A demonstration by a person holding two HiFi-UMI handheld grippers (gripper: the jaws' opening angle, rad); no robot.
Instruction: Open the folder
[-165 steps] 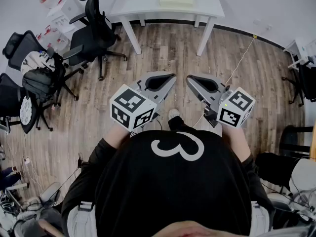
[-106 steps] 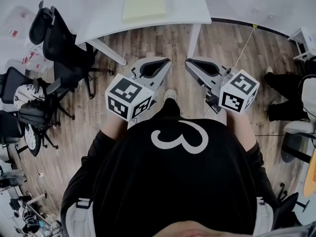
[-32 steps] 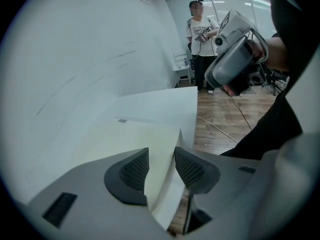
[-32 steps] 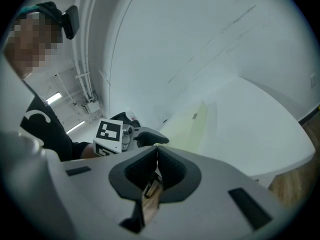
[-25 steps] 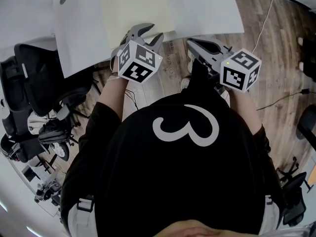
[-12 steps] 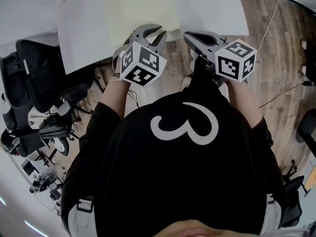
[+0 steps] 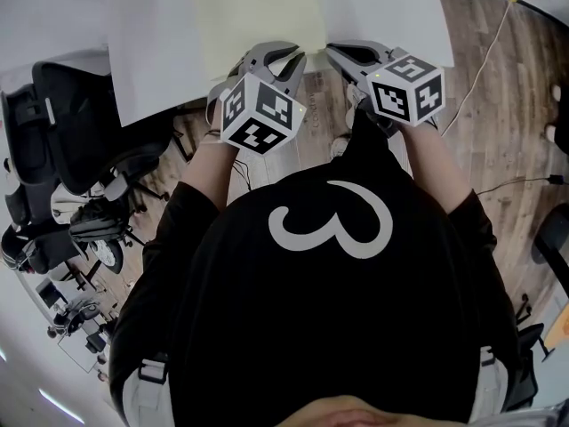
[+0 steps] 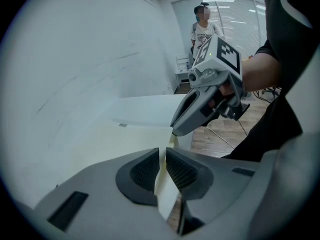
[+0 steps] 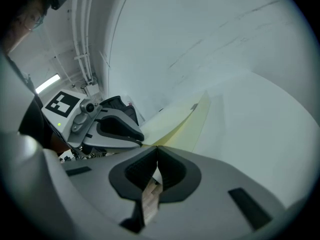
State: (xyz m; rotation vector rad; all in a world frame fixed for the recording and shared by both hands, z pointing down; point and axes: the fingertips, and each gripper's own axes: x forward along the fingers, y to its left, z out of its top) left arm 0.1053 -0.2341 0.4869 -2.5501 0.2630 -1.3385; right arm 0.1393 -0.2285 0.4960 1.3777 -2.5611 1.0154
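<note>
the pale yellow folder (image 7: 253,16) lies flat on the white tabletop (image 7: 382,16), its near edge just over the rim, likely so a claw can get at it. the left claw (image 8: 162,151) has just been closing and pinches that edge, a thin leaf between its pads (cover alone or the whole folder, i cannot tell). the right claw (image 9: 156,151) is drawn together, its tips at the folder's near corner, with no leaf plainly caught. black office chairs (image 7: 71,123) stand to the left and a person (image 8: 202,31) stands well apart; neither looks to block the lift.
</note>
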